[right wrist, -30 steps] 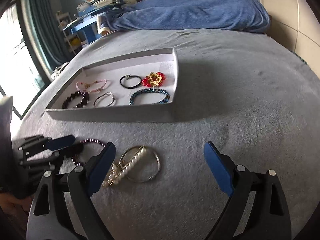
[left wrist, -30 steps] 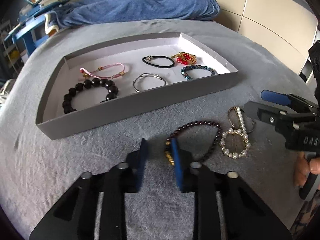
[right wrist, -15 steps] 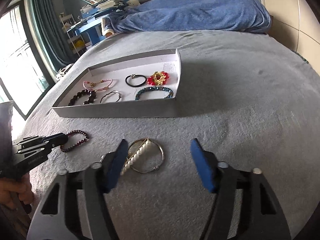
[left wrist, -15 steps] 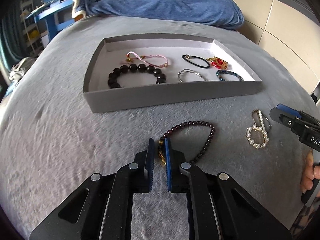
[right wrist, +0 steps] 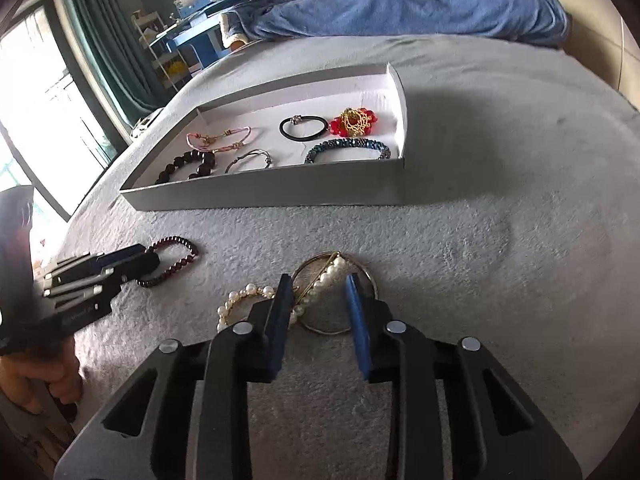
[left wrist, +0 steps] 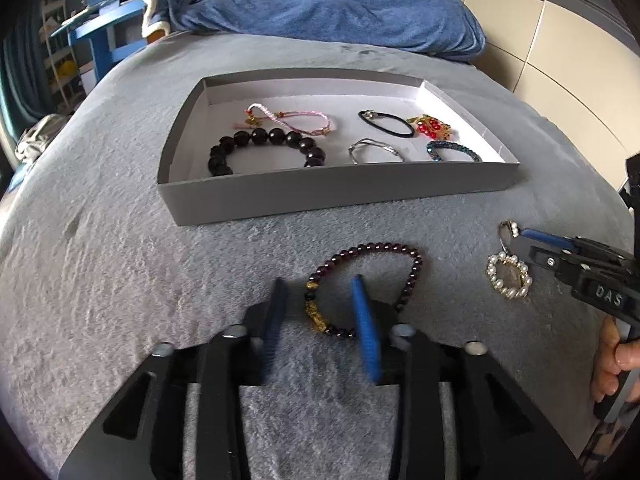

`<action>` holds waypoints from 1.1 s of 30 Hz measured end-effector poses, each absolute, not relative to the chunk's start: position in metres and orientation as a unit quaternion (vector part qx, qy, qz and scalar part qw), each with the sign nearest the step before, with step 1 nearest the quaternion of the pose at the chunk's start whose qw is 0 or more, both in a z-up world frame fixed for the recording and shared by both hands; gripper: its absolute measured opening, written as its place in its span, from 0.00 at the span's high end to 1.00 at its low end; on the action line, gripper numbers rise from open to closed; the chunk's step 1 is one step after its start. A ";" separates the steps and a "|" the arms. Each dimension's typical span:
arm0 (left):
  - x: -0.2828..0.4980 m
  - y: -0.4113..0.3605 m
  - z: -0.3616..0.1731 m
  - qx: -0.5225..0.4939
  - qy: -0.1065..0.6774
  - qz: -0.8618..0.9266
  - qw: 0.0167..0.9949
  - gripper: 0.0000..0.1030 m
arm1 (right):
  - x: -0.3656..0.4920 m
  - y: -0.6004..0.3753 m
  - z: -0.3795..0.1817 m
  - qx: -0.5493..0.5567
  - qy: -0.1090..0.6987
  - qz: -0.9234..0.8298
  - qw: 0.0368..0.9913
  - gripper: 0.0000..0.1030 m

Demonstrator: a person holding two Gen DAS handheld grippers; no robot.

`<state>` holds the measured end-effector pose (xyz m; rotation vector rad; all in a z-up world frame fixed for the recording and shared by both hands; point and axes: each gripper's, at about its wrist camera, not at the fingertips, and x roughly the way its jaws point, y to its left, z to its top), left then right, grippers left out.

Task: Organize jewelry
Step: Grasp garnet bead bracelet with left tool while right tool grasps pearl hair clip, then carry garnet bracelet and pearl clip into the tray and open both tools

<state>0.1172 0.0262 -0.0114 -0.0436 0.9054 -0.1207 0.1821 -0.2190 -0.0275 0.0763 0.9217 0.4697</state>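
A grey tray on the grey bed cover holds several bracelets and a hair tie; it also shows in the right wrist view. A dark red bead bracelet with gold charms lies in front of the tray. My left gripper is open, its fingers on either side of the bracelet's charm end. A pearl and gold ring piece lies to the right. My right gripper is open with its fingers astride the pearl bar. The pearl piece also shows in the left wrist view.
A blue blanket lies at the far end of the bed. A blue desk with shelves and a curtained window stand at the left. A cream wall is at the right.
My left gripper, nearly shut half a second ago, has opened around the bracelet's charm end. My right gripper has narrowed and moved forward over the pearl piece.
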 end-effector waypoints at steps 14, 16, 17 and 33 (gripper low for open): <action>0.125 0.022 -0.015 -0.011 0.444 -0.064 0.894 0.62 | 0.189 -0.213 -0.028 0.054 0.441 0.243 0.862 0.94; 0.123 0.023 -0.014 -0.014 0.443 -0.069 0.894 0.77 | 0.186 -0.212 -0.020 0.049 0.430 0.243 0.868 0.94; 0.123 0.023 -0.013 -0.017 0.443 -0.072 0.893 0.83 | 0.185 -0.212 -0.017 0.050 0.425 0.244 0.870 0.94; 0.113 0.030 0.023 -0.086 0.394 -0.138 0.905 0.93 | 0.187 -0.231 0.007 0.108 0.385 0.245 0.883 0.94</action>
